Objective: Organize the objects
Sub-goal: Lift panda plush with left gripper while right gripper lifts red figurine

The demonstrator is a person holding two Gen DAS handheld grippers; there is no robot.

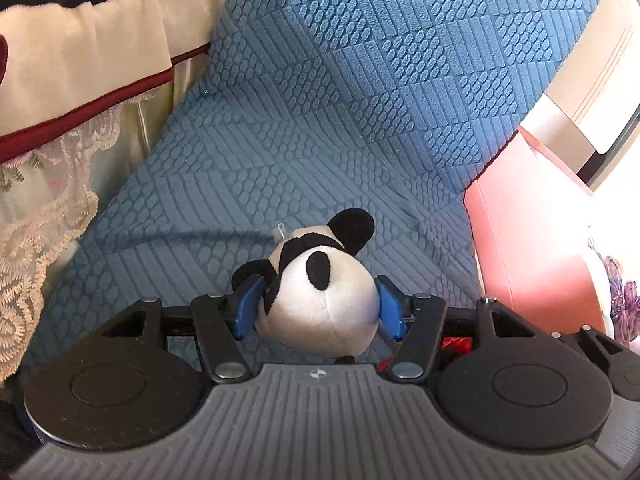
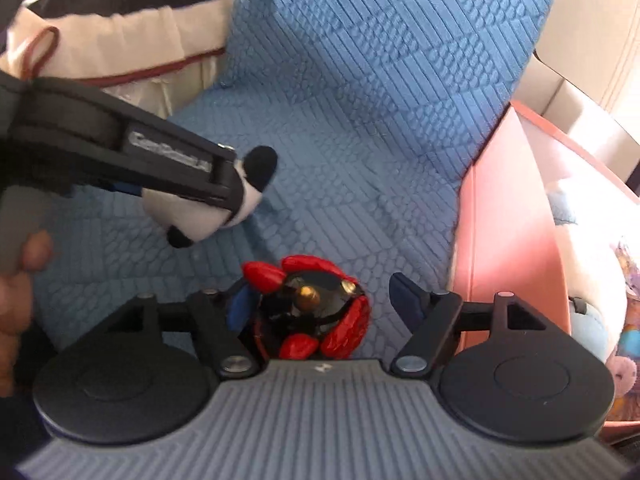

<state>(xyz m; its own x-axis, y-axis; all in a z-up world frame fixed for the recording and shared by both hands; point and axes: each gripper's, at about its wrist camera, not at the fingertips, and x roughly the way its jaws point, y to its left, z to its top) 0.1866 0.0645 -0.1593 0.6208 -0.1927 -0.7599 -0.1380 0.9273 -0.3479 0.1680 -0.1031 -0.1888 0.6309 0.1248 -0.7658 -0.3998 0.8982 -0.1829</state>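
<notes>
Over blue textured sofa cover (image 1: 340,100): left hand-held gripper (image 1: 320,308) clenched on panda plush (image 1: 320,304), blue pads pressing both sides, panda lifted above seat. Right hand-held gripper (image 2: 324,304) released; left pad touching red-black toy (image 2: 312,308), right pad apart from it with clear gap. Whether toy rests on seat, cannot tell. Pink bin (image 2: 504,240) just right of both, soft toys inside. Striped cushion (image 1: 80,40) and lace cloth (image 1: 40,220) at left. Person's fingers (image 2: 28,256) on left handle.
</notes>
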